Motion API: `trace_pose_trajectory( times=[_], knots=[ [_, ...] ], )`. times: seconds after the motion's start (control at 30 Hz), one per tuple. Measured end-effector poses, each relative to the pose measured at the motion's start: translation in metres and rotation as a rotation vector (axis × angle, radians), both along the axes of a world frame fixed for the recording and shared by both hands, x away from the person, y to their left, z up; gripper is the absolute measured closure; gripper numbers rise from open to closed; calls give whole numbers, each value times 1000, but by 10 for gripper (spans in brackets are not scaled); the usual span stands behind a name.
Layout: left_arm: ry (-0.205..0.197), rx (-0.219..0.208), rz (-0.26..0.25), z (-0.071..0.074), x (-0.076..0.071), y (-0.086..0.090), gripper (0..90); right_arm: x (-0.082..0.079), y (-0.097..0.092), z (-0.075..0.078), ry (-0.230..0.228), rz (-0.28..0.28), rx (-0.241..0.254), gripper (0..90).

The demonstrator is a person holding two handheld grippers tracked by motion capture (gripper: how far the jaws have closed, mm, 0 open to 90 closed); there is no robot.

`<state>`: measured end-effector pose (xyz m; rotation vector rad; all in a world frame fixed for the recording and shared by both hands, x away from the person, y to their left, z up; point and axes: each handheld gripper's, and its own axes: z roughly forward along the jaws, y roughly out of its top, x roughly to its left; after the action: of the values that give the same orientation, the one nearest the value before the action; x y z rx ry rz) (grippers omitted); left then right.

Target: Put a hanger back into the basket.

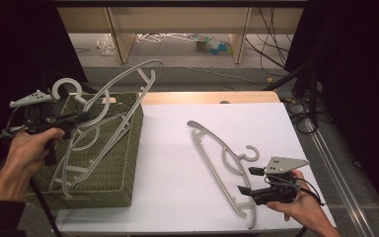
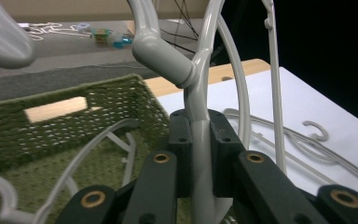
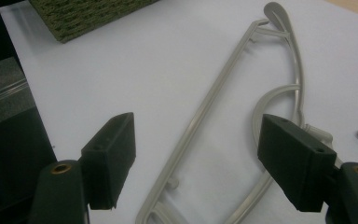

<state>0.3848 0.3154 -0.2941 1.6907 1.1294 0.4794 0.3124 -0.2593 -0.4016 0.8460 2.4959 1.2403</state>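
Your left gripper (image 1: 81,117) clamps a hanger (image 1: 123,84) by its neck, its bar slanting up-right above the basket (image 1: 123,163); your right gripper (image 1: 251,180) is wide open.

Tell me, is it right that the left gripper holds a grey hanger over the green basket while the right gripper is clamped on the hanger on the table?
Not quite. The right gripper is open above the table hanger, as the right gripper view shows. The left gripper does hold a hanger over the basket.
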Motion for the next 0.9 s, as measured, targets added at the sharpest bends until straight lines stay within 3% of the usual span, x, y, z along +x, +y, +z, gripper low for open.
trace_pose_trajectory(
  times=[0.13,0.33,0.67,0.77,0.9],
  knots=[
    [-12,19,20,1,7,11,815,0,1,-1,4,4,-7,268],
    [17,28,62,-7,18,27,815,1,1,-2,5,1,-8,258],
    [38,46,118,-34,26,55,815,0,0,-2,9,1,-7,256],
    [36,21,137,-39,26,60,816,1,0,-2,7,0,-6,256],
    [28,62,155,-41,29,62,815,1,0,-3,12,1,-7,256]
  ],
)
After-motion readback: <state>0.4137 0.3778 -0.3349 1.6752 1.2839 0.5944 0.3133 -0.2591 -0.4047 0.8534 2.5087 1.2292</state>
